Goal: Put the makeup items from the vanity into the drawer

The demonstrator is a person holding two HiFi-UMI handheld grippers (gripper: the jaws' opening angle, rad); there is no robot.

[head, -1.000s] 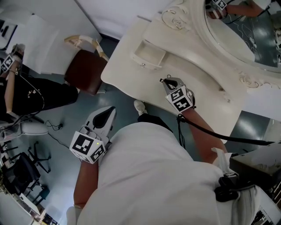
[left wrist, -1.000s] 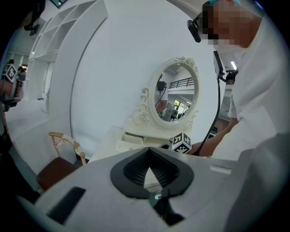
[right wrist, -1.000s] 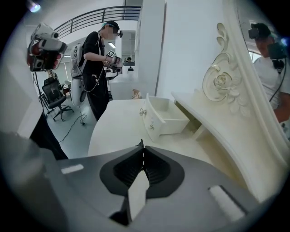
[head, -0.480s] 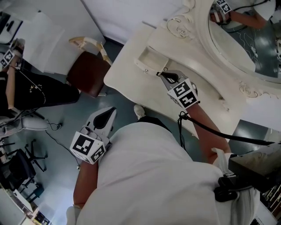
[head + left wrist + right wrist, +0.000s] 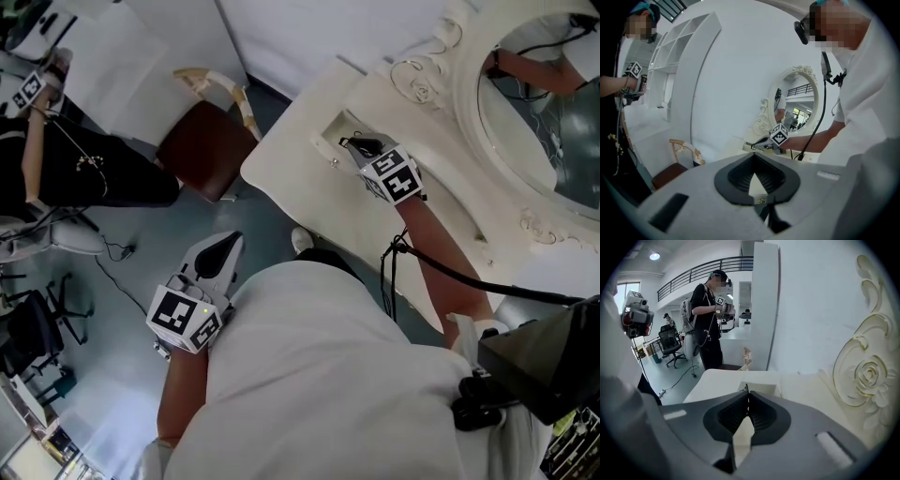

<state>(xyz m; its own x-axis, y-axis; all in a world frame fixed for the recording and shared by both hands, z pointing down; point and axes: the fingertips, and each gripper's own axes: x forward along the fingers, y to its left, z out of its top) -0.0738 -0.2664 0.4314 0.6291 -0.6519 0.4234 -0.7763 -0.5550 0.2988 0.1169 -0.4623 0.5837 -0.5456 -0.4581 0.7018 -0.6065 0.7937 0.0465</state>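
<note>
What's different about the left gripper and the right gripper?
The right gripper is over the white vanity, its tips by the open drawer; the left gripper is off the vanity, above the floor. The right gripper is reached far out; the left gripper sits close to the person's body. Both have jaws closed together and carry a marker cube.

Staged bedroom corner inside an open lab hall: ornate vanity (image 5: 291, 159) and mirror (image 5: 544, 103) beneath the right gripper (image 5: 345, 142), office chairs (image 5: 670, 341), mezzanine railing (image 5: 717, 263) and another rig-carrying person (image 5: 705, 324) well beyond it.
</note>
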